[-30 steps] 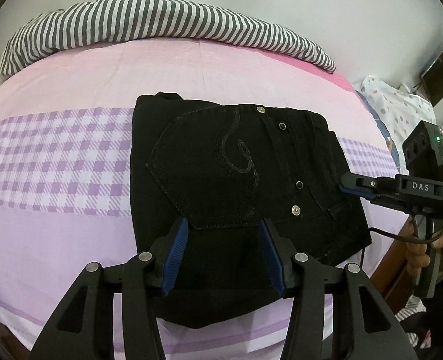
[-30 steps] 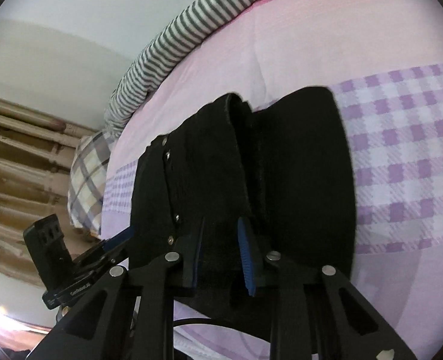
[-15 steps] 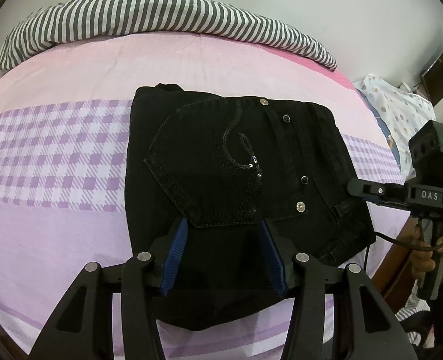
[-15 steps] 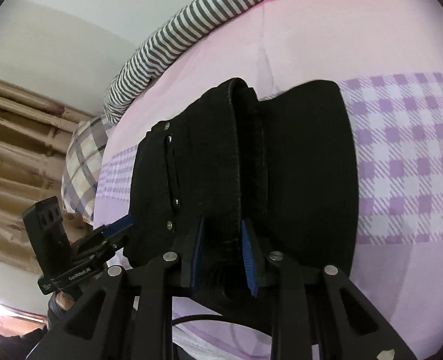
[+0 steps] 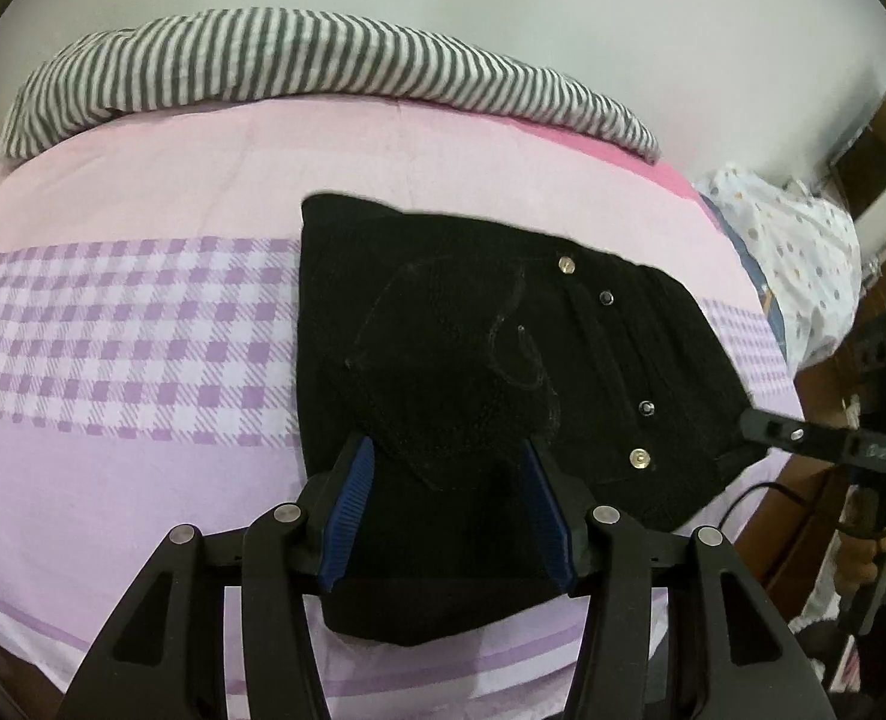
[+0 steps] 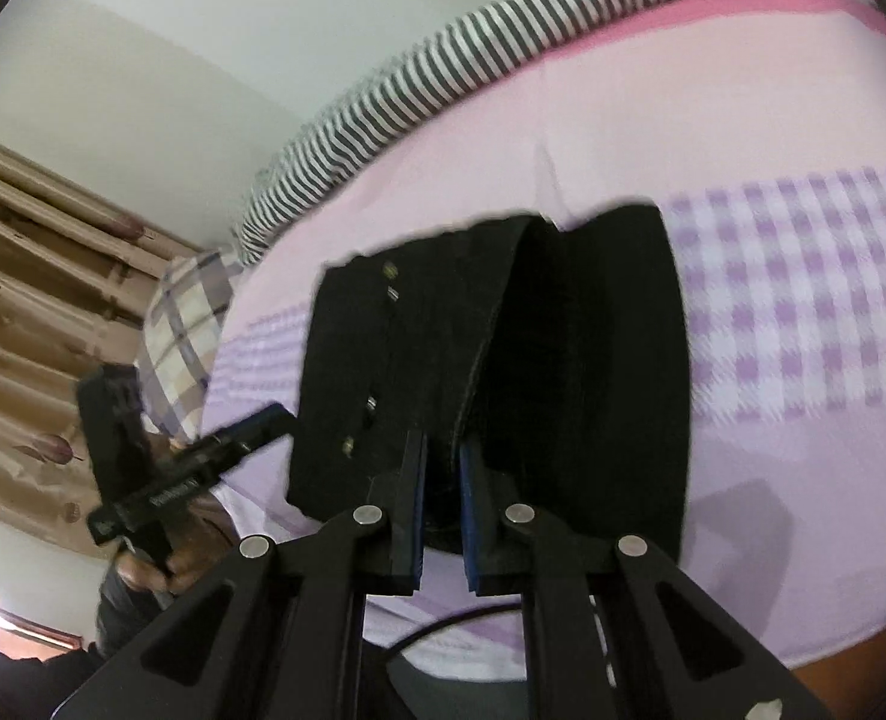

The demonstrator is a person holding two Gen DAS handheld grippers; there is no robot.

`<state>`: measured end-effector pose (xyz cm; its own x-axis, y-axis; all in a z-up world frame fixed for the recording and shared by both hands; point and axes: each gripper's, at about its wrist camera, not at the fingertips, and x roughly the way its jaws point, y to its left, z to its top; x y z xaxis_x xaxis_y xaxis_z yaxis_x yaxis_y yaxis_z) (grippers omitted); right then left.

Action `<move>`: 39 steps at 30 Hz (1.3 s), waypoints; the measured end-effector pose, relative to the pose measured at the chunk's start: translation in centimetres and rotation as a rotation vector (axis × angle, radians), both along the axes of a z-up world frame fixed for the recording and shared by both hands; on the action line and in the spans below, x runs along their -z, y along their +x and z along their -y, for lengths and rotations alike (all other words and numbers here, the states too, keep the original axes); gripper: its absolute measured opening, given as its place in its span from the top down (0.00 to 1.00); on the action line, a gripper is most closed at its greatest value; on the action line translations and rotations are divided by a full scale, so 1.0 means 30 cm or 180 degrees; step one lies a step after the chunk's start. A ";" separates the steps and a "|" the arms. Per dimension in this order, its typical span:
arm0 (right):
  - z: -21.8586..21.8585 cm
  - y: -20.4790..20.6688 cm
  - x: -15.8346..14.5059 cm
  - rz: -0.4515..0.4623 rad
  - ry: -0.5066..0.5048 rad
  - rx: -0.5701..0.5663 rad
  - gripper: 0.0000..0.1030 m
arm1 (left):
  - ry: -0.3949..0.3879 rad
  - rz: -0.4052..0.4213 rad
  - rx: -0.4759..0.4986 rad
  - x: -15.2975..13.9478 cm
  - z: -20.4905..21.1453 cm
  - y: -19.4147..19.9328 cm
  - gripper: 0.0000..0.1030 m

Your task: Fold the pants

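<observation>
The left gripper (image 5: 445, 504) hovers with its jaws wide apart over the near end of the black pants (image 5: 478, 360), gripping nothing. The pants lie as a compact folded bundle on the pink and purple bedspread (image 5: 143, 360), back pocket and rivets facing up, near the bed's front edge. The right gripper (image 6: 441, 510) has its jaws drawn nearly together on a raised thick edge of the bundle and appears to pinch it. The folding looks close to done; this reads as a last tuck or straightening. Next, the right gripper probably needs to lay that raised edge flat, then let go.
</observation>
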<state>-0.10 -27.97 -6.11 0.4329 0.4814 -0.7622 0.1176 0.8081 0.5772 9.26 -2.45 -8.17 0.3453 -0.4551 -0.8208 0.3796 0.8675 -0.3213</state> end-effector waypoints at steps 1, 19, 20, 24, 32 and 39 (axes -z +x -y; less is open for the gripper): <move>0.000 -0.003 0.030 -0.0084 -0.0043 0.0001 0.91 | 0.0056 -0.0013 0.0031 0.008 0.006 -0.003 0.49; 0.014 0.034 0.092 -0.0276 -0.0052 0.0024 0.79 | 0.1021 0.0180 0.0228 0.108 0.128 -0.060 0.49; 0.017 0.036 0.089 -0.0272 -0.0050 0.0036 0.75 | 0.1028 0.0183 0.0223 0.109 0.130 -0.061 0.49; 0.049 0.057 0.085 -0.0229 0.0074 0.0065 0.60 | 0.1056 0.0200 0.0213 0.108 0.138 -0.069 0.49; 0.103 0.139 0.122 -0.0201 0.0351 0.0052 0.47 | 0.1071 0.0198 0.0221 0.106 0.143 -0.074 0.49; 0.087 0.223 0.159 -0.0100 0.0506 -0.0202 0.44 | 0.1064 0.0178 0.0213 0.108 0.140 -0.066 0.49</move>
<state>6.59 -30.58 -10.89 0.3749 0.6227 -0.6868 0.0891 0.7132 0.6952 7.27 -6.65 -11.42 0.3725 -0.1874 -0.9089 0.4483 0.8939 -0.0005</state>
